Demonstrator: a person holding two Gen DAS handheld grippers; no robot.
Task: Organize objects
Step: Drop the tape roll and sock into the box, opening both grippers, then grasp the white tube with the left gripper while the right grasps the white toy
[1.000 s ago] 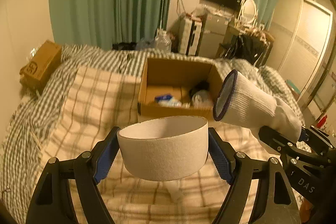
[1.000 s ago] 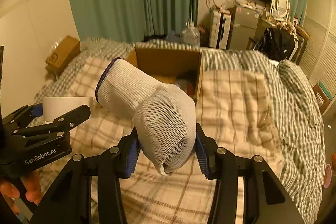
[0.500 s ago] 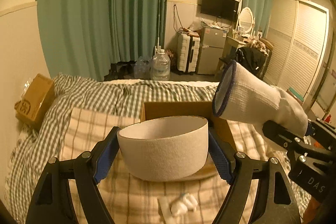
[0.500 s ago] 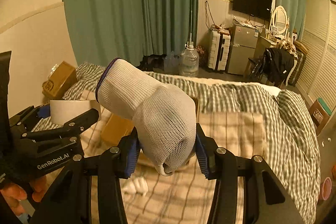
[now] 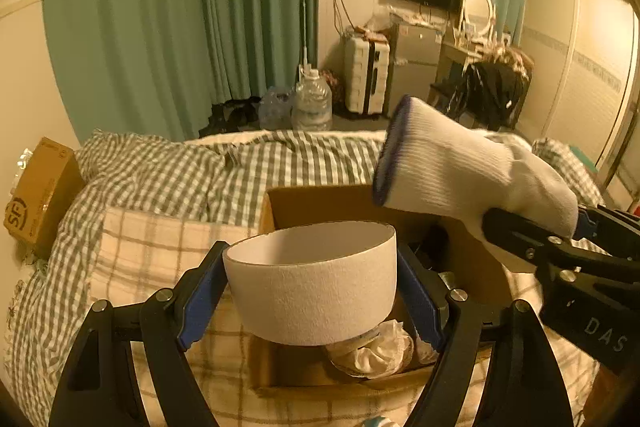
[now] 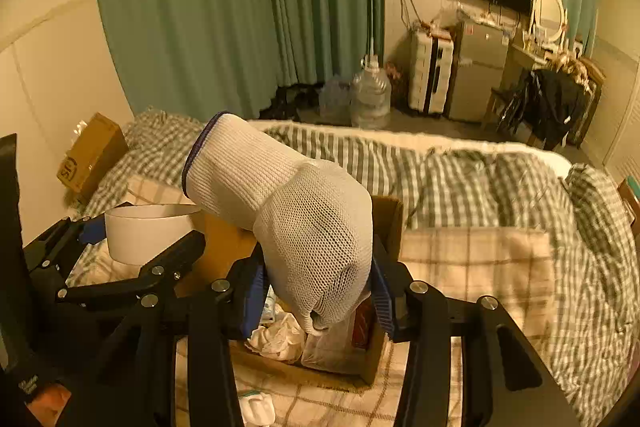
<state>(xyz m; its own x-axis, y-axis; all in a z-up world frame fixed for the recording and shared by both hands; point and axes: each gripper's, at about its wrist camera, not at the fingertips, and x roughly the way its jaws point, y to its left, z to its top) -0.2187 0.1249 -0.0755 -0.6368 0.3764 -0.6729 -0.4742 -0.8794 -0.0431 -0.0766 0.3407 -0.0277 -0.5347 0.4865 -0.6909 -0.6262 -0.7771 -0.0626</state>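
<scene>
My left gripper (image 5: 312, 291) is shut on a white tape roll (image 5: 316, 295) and holds it over the near left part of an open cardboard box (image 5: 320, 207) on the bed. My right gripper (image 6: 316, 291) is shut on a white knit glove with a blue cuff (image 6: 288, 207), held above the same box (image 6: 384, 219). The glove (image 5: 460, 171) and right gripper show at the right of the left wrist view. The tape roll (image 6: 148, 231) and left gripper show at the left of the right wrist view. Crumpled white items (image 6: 280, 335) lie inside the box.
The bed has a green checked duvet (image 6: 480, 179) and a beige plaid blanket (image 6: 472, 267). A small brown carton (image 5: 36, 195) sits at the bed's far left by the wall. A small white item (image 6: 256, 403) lies on the blanket in front of the box. Water jugs (image 6: 370, 95) stand on the floor beyond.
Both grippers have moved forward and now hang over the open box, which fills the lower middle of both views. Each keeps its hold.
</scene>
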